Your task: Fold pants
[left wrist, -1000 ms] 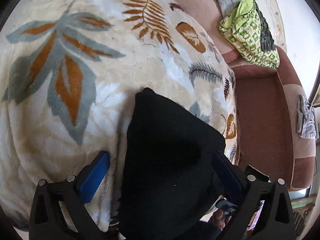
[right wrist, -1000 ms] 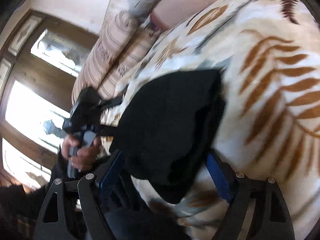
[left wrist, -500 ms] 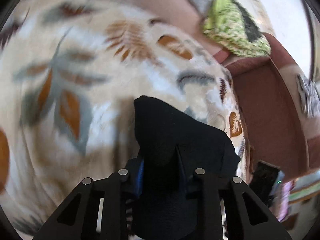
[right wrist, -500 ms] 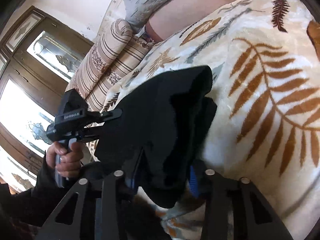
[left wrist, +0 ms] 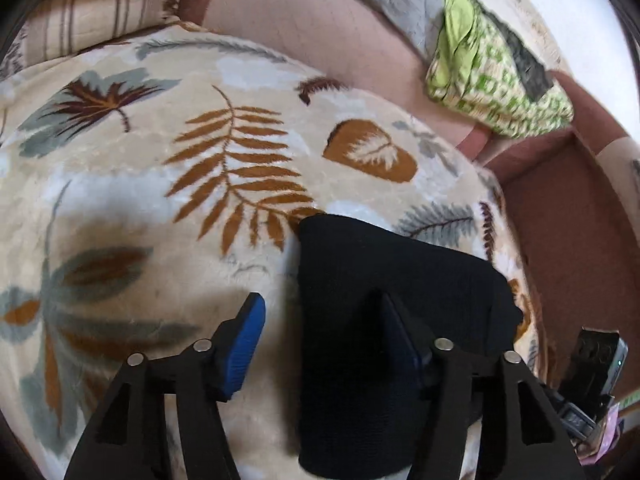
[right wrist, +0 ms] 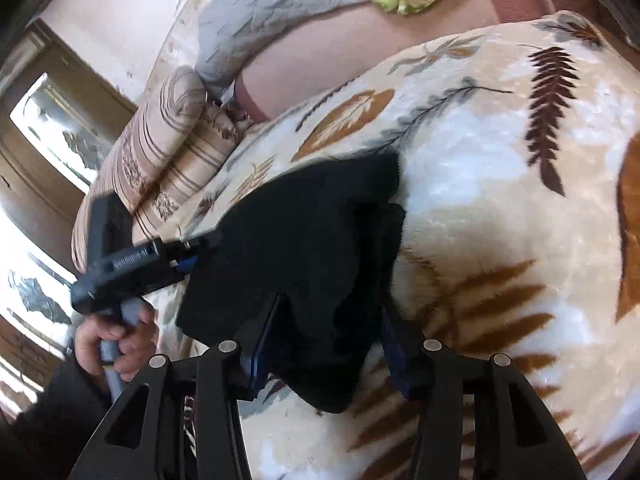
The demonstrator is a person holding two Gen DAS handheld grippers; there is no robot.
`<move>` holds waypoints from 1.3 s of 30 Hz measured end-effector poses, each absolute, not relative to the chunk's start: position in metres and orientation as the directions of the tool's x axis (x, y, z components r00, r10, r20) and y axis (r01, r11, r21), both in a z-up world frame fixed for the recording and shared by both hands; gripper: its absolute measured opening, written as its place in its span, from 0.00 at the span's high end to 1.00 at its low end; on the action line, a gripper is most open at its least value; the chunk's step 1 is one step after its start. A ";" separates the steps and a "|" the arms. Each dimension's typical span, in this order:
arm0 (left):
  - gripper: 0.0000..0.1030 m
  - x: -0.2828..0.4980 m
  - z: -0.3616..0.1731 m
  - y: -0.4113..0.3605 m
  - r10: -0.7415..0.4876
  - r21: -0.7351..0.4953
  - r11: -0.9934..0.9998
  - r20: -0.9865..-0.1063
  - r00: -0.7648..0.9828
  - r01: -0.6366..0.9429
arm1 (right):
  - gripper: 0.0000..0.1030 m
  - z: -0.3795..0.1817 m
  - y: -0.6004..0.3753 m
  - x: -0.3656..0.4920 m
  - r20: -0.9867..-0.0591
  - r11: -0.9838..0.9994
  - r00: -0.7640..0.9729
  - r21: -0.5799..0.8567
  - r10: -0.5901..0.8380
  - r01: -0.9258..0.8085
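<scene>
Black pants (left wrist: 392, 280) hiding left gripper's (left wrist: 324, 336) right blue pad.

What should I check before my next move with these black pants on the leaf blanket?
1. Left gripper open: ok, jaws spread, its left pad clear of the pants.
2. Right gripper open: cannot tell, fabric fills the gap between its fingers.
3. Pants in a compact bundle: ok, layers stacked.
4. Bundle fully on the blanket: cannot tell, its near end is hidden behind the grippers.
5. Other laundry out of the way: ok, the green cloth lies apart at the sofa back.
</scene>
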State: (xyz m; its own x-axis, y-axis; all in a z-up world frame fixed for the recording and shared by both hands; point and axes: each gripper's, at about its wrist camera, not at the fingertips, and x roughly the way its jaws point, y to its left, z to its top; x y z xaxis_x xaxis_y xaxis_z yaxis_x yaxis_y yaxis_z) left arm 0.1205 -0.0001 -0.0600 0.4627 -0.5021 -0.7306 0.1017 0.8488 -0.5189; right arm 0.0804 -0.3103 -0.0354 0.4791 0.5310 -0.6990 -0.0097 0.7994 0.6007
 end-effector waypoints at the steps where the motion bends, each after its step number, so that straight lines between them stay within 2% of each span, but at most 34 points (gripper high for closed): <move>1: 0.40 0.114 -0.057 0.000 -0.493 -0.509 0.855 -0.733 0.469 0.102 | 0.50 -0.029 -0.312 0.073 -0.690 0.806 0.508 0.592 0.515 -0.013; 3: 0.40 0.100 -0.047 -0.002 -0.460 -0.477 0.873 -0.739 0.492 0.100 | 0.39 -0.016 -0.313 0.059 -0.705 0.845 0.559 0.535 0.437 0.015; 5: 0.35 0.079 -0.033 -0.007 -0.434 -0.439 0.890 -0.731 0.527 0.124 | 0.37 -0.002 -0.308 0.047 -0.747 0.887 0.573 0.456 0.335 0.076; 6: 0.34 0.070 -0.028 -0.012 -0.418 -0.417 0.899 -0.729 0.543 0.133 | 0.36 0.006 -0.303 0.043 -0.759 0.891 0.572 0.442 0.310 0.103; 8: 0.33 0.046 -0.019 -0.019 -0.376 -0.367 0.920 -0.721 0.582 0.139 | 0.24 0.021 -0.295 0.035 -0.771 0.875 0.571 0.451 0.282 0.177; 10: 0.33 0.022 -0.015 -0.023 -0.343 -0.315 0.936 -0.718 0.606 0.156 | 0.21 0.035 -0.289 0.022 -0.774 0.850 0.582 0.462 0.247 0.254; 13: 0.33 -0.003 -0.013 -0.036 -0.302 -0.226 0.953 -0.725 0.619 0.201 | 0.21 0.052 -0.275 -0.004 -0.743 0.818 0.626 0.501 0.239 0.282; 17: 0.33 -0.003 -0.008 -0.030 -0.306 -0.244 0.952 -0.727 0.615 0.185 | 0.21 0.053 -0.242 -0.025 -0.713 0.848 0.667 0.475 0.213 0.236; 20: 0.33 0.001 -0.012 -0.028 -0.298 -0.245 0.955 -0.743 0.599 0.170 | 0.21 0.042 -0.223 -0.023 -0.755 0.881 0.621 0.423 0.212 0.213; 24: 0.33 0.011 -0.017 -0.030 -0.289 -0.237 0.957 -0.762 0.580 0.166 | 0.21 0.051 -0.218 -0.020 -0.749 0.911 0.632 0.379 0.199 0.163; 28: 0.33 0.016 -0.019 -0.031 -0.295 -0.245 0.955 -0.763 0.575 0.164 | 0.21 0.052 -0.222 -0.019 -0.736 0.913 0.643 0.384 0.211 0.140; 34: 0.33 0.020 -0.024 -0.031 -0.297 -0.253 0.954 -0.771 0.563 0.158 | 0.21 0.036 -0.237 -0.018 -0.755 0.873 0.618 0.435 0.219 0.221; 39: 0.33 0.021 -0.025 -0.032 -0.297 -0.256 0.954 -0.774 0.559 0.153 | 0.21 0.035 -0.224 -0.013 -0.764 0.894 0.600 0.414 0.238 0.173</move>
State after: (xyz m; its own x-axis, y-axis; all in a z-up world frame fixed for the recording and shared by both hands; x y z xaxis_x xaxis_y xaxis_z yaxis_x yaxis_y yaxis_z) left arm 0.0207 -0.0321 -0.0254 0.5586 -0.2973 -0.7744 0.1530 0.9545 -0.2560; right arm -0.0132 -0.2238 0.0351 0.6000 0.2384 -0.7636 0.1725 0.8936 0.4145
